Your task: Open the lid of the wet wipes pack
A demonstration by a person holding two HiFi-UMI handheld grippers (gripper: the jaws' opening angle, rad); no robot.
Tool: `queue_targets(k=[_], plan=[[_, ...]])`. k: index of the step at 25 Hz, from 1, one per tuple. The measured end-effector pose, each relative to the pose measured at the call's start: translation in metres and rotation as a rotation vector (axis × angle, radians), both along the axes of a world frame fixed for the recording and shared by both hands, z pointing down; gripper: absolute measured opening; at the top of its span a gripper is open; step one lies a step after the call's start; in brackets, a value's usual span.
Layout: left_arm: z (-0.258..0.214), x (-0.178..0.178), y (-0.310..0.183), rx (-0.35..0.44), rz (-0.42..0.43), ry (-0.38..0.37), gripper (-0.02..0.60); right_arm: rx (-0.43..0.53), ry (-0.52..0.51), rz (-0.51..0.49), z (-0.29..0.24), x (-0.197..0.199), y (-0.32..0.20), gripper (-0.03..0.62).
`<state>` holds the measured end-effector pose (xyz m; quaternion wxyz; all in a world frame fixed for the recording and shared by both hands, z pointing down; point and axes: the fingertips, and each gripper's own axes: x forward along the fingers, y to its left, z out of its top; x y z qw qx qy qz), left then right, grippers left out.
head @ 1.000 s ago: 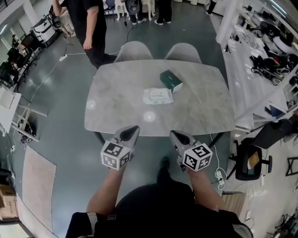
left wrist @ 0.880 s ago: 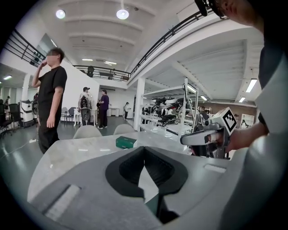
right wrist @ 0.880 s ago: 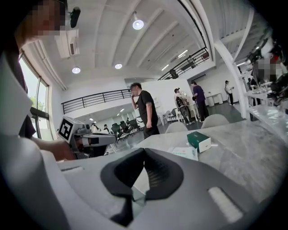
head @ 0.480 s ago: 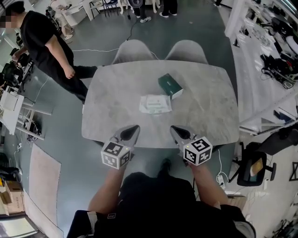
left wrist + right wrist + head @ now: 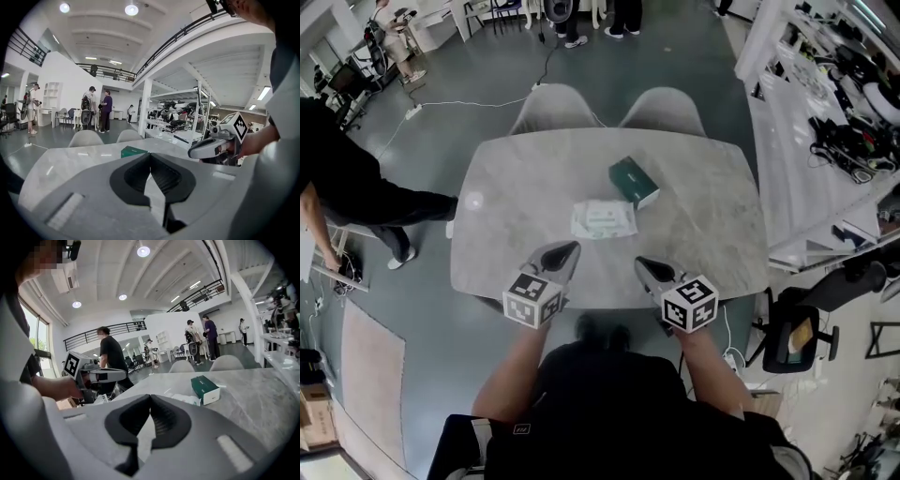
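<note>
The wet wipes pack (image 5: 603, 219) is a flat white pouch lying in the middle of the grey marble table (image 5: 497, 234); the right gripper view shows it low behind the jaws (image 5: 185, 399). A dark green box (image 5: 634, 181) (image 5: 205, 386) (image 5: 134, 151) stands just beyond it. My left gripper (image 5: 572, 247) (image 5: 150, 154) hovers over the table's near edge, left of the pack, shut and empty. Right of the pack, my right gripper (image 5: 639, 263) (image 5: 151, 397) is also over the near edge, jaws meeting at the tip with nothing between them. Both are short of the pack.
Two grey chairs (image 5: 553, 108) (image 5: 664, 111) stand at the table's far side. A person in black (image 5: 347, 197) bends over at the left. Cluttered white shelving (image 5: 825, 112) runs along the right, and a black office chair (image 5: 797, 337) sits near the table's right corner.
Both grippers have moved forward from short of the table to over its near edge, closer to the pack. The bystander in black has moved off to the left.
</note>
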<state>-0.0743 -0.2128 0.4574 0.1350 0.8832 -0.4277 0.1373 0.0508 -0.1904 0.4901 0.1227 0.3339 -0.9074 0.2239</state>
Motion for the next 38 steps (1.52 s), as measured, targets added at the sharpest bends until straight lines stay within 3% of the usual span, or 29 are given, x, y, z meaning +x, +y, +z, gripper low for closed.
queue_targets(k=[9, 15, 20, 23, 27, 38], plan=[[0.013, -0.044, -0.037, 0.012, 0.097, -0.030, 0.011, 0.010, 0.077, 0.030, 0.001, -0.058, -0.029, 0.003], [0.044, -0.039, -0.066, -0.008, 0.150, -0.040, 0.011, -0.048, 0.143, 0.033, 0.033, -0.061, -0.051, 0.003], [0.089, -0.015, -0.088, -0.105, 0.251, -0.129, 0.015, -0.086, 0.208, 0.008, 0.072, -0.058, -0.084, 0.005], [0.119, -0.005, -0.102, -0.152, 0.284, -0.185, 0.117, -0.114, 0.233, -0.017, 0.096, -0.058, -0.100, 0.005], [0.151, 0.009, -0.119, -0.197, 0.332, -0.270, 0.122, -0.155, 0.288, -0.063, 0.127, -0.055, -0.119, 0.005], [0.213, 0.044, -0.144, -0.218, 0.551, -0.548, 0.178, -0.223, 0.436, -0.134, 0.196, -0.047, -0.155, 0.034]])
